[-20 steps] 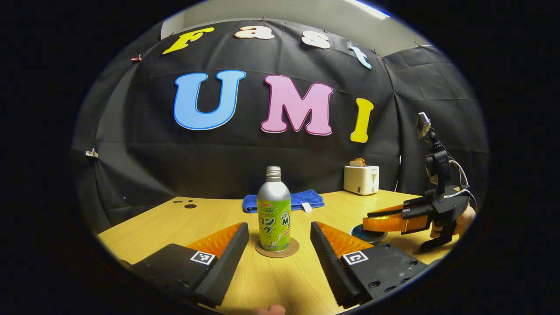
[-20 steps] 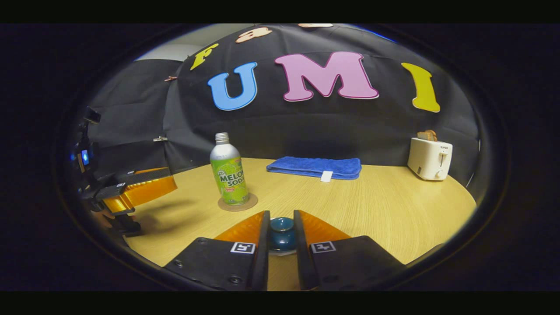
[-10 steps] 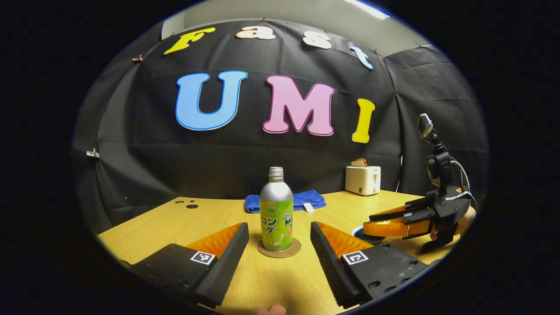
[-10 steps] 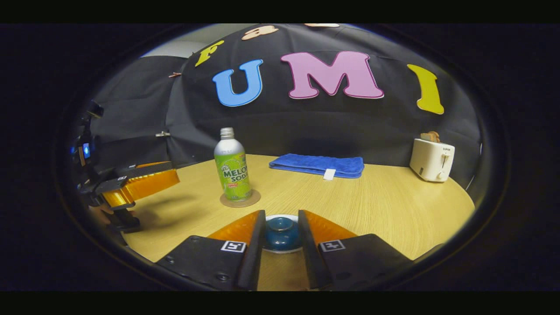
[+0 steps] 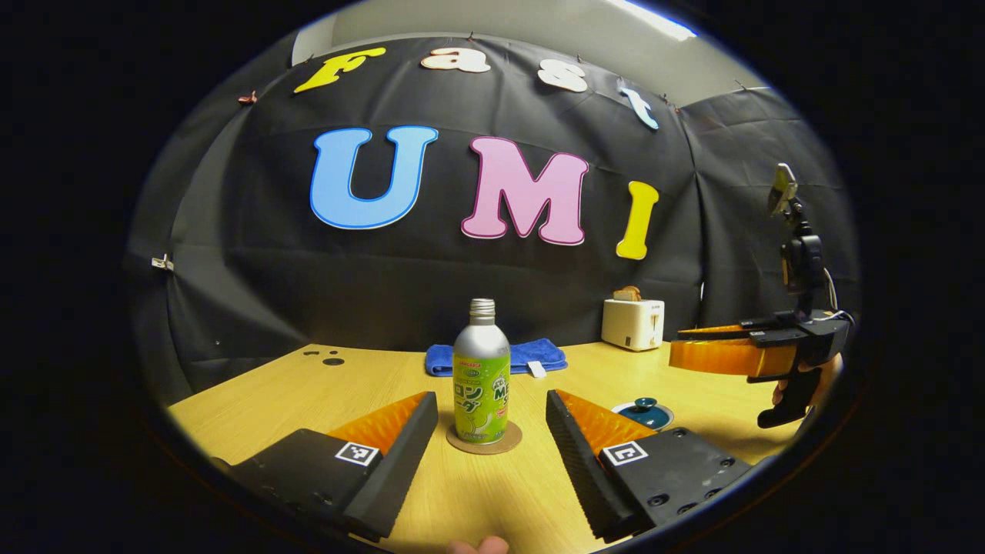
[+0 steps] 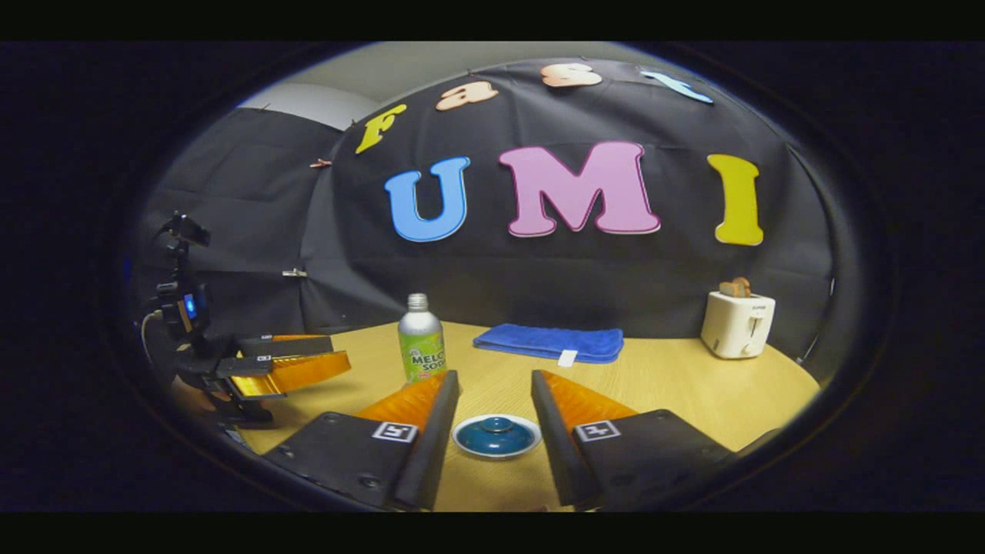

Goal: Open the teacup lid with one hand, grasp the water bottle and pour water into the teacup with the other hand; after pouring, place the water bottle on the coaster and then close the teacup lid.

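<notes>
- Bottle (image 5: 482, 377) stands upright on its coaster (image 5: 485, 439), dead ahead of my left gripper (image 5: 492, 431), whose fingers are spread wide to either side without touching it.
- Teacup lid (image 6: 496, 435) sits flat on the wooden table (image 6: 677, 385), knob up; in the right gripper view it lies low between the fingers of my right gripper (image 6: 492, 419), which are parted and clear of it.
- From the left gripper view I see that same lid (image 5: 644, 412) off to the right of the bottle, with the right gripper (image 5: 692, 356) hanging above it in the air, gripping nothing.
- Whether a cup sits under that lid I can't tell; only the lid and a pale rim around it show.
- My read: bottle on the coaster, lid down, both grippers empty — this looks like the closing end of the task, or the very start; the pictures alone don't settle which.
- If the lid needs seating, I'd lower the right gripper straight over the knob and pinch it squarely.
- Blue towel (image 6: 550, 342) and white toaster (image 6: 736, 324) sit well back by the wall, out of my way.
</notes>
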### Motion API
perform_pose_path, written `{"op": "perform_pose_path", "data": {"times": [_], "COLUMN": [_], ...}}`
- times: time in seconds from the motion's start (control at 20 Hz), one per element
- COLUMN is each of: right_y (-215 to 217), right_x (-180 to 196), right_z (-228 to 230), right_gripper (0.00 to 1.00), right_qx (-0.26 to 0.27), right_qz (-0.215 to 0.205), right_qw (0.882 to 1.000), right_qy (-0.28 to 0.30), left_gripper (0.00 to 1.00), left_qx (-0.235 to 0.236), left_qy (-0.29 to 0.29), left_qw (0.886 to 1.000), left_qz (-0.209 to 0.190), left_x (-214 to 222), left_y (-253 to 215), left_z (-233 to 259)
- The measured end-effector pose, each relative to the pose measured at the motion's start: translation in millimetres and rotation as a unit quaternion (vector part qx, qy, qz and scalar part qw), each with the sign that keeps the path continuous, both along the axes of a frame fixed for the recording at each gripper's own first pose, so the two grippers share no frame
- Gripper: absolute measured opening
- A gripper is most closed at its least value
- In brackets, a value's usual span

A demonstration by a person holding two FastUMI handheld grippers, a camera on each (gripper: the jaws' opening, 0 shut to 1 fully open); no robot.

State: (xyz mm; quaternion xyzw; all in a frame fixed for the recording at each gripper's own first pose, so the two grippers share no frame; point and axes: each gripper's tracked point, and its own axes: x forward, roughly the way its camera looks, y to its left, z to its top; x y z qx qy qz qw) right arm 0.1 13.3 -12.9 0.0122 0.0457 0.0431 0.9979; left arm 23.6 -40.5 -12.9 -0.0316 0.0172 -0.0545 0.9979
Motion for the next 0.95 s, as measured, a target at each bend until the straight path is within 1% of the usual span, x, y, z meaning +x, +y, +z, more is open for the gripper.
{"op": "perform_pose_path", "data": {"times": [0.05, 0.1, 0.15, 0.2, 0.25, 0.35, 0.55, 0.95], "right_y": [1, 1, 1, -1, -4, -9, -10, -6], "right_x": [-3, -4, -5, -6, -5, -5, -6, -7], "right_z": [1, 1, 1, 1, 0, 0, 1, -1], "right_gripper": [0.66, 0.87, 0.93, 0.94, 0.98, 0.98, 0.98, 0.98], "right_qx": [0.001, 0.002, 0.003, 0.005, 0.005, 0.009, 0.009, 0.001], "right_qz": [0.001, 0.002, 0.002, 0.0, -0.005, -0.013, -0.013, -0.007], "right_qw": [1.0, 1.0, 1.0, 1.0, 1.0, 1.0, 1.0, 1.0], "right_qy": [-0.003, -0.005, -0.008, -0.01, -0.014, -0.019, -0.019, -0.015], "left_gripper": [0.9, 0.9, 0.9, 0.9, 0.9, 0.9, 0.9, 0.9], "left_qx": [0.0, 0.0, 0.0, -0.002, -0.004, -0.007, -0.009, -0.005], "left_qy": [0.0, 0.0, 0.0, 0.0, -0.002, -0.002, 0.0, 0.001], "left_qw": [1.0, 1.0, 1.0, 1.0, 1.0, 1.0, 1.0, 1.0], "left_qz": [-0.002, -0.003, -0.004, -0.006, -0.007, -0.007, -0.003, -0.002], "left_x": [0, 0, -1, -1, 0, 0, 1, 0], "left_y": [-2, -3, -5, -6, -7, -8, -5, -4], "left_z": [0, 1, 0, 1, 2, 2, -1, 0]}}
